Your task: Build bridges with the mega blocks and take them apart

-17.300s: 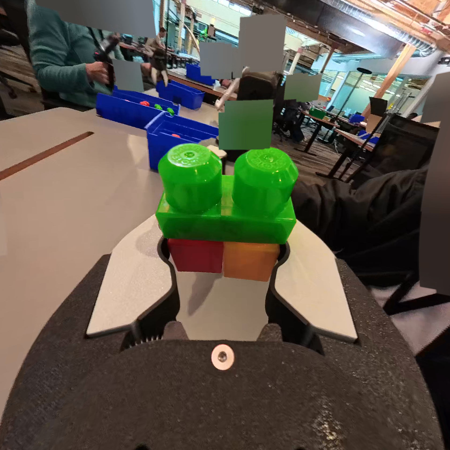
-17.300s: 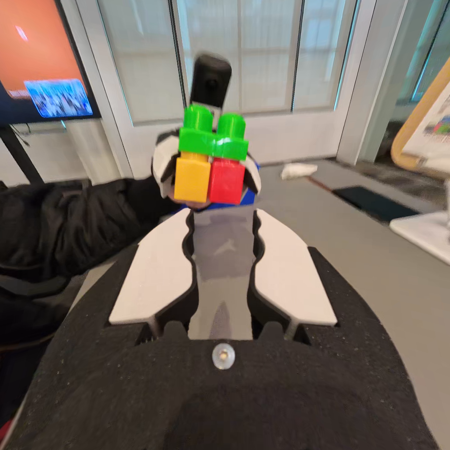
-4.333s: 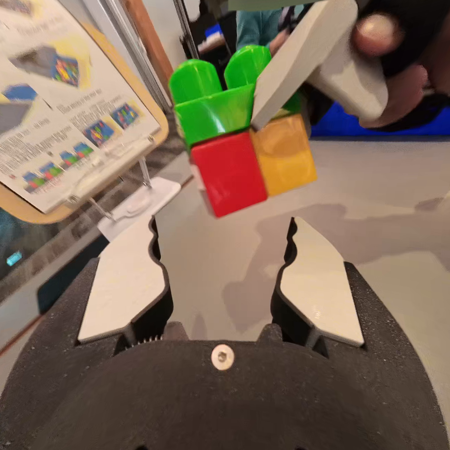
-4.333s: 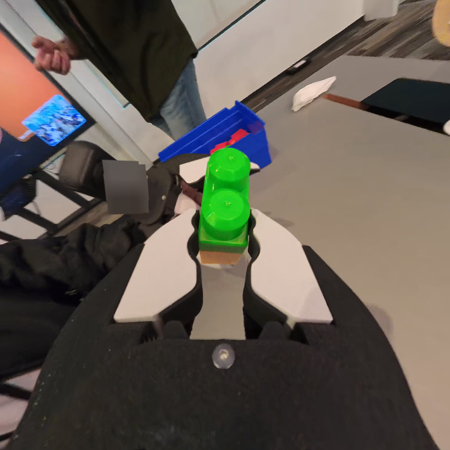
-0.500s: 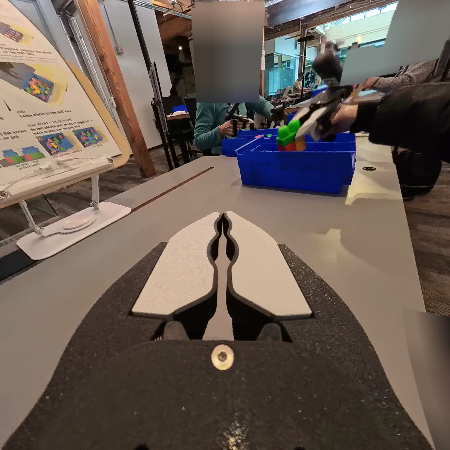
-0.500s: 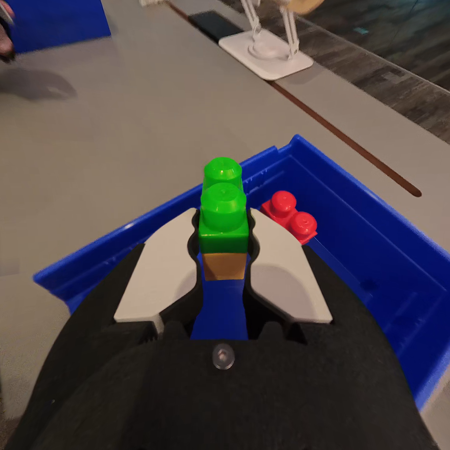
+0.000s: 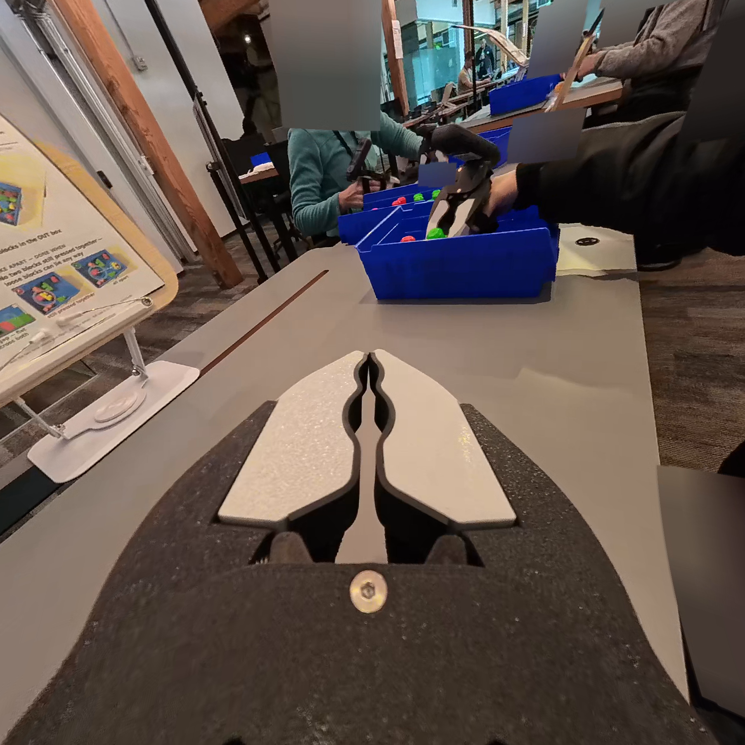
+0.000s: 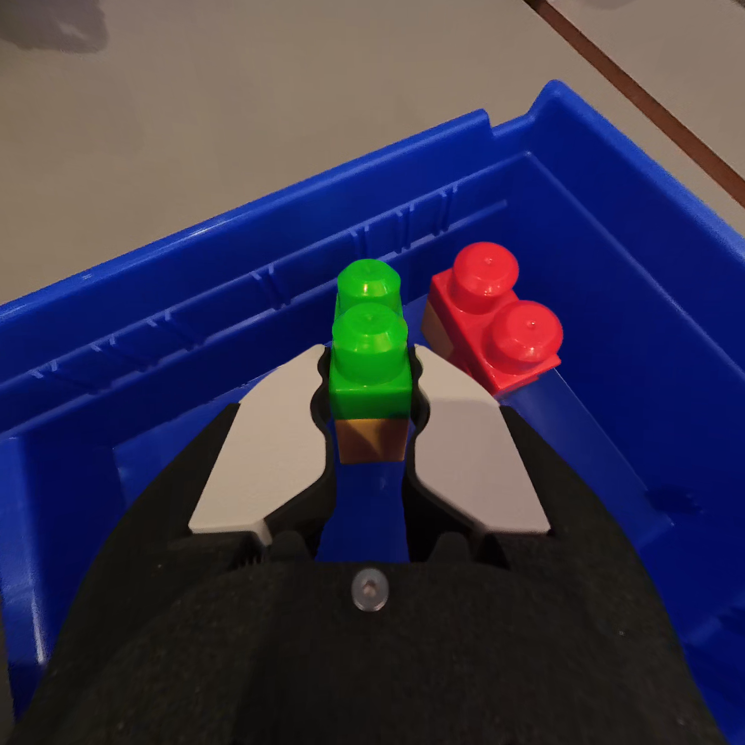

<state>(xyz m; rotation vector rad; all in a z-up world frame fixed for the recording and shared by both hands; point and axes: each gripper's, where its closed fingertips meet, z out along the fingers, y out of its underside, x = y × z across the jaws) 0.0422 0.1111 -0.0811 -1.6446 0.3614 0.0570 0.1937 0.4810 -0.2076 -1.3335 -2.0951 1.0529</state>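
A small bridge of glossy plastic blocks is seen clamped between the jaws of the right gripper [image 8: 370,387], inside a blue bin [image 8: 604,193]. The top piece is a green block [image 8: 369,363] with two rounded studs in a row; its smooth surface shows small highlights. Beneath it an orange block [image 8: 371,439] with a square face is pressed on; anything behind it is hidden. The grey jaws are closed on the flanks of the green block, their wavy inner edges fitted against it.

Just beside this, to the right, a red block [image 8: 494,318] of the same two-stud shape is found, tilted against the bin's wall. The bin is made of moulded plastic with ribbed slots along its inner wall and a thick rim.

In the left wrist view the left gripper [image 7: 369,356] is held above the grey tabletop [image 7: 524,403], its jaws brought together at the tips with nothing between them. The jaw plates are finely grained and pale; the body is a rough black material with one metal screw. Farther off, the right gripper [image 7: 449,229] is seen lowered into the bin [image 7: 455,266], with the green studs [image 7: 436,233] showing above the rim. A printed board on a white stand [image 7: 109,415] is placed at the left edge.
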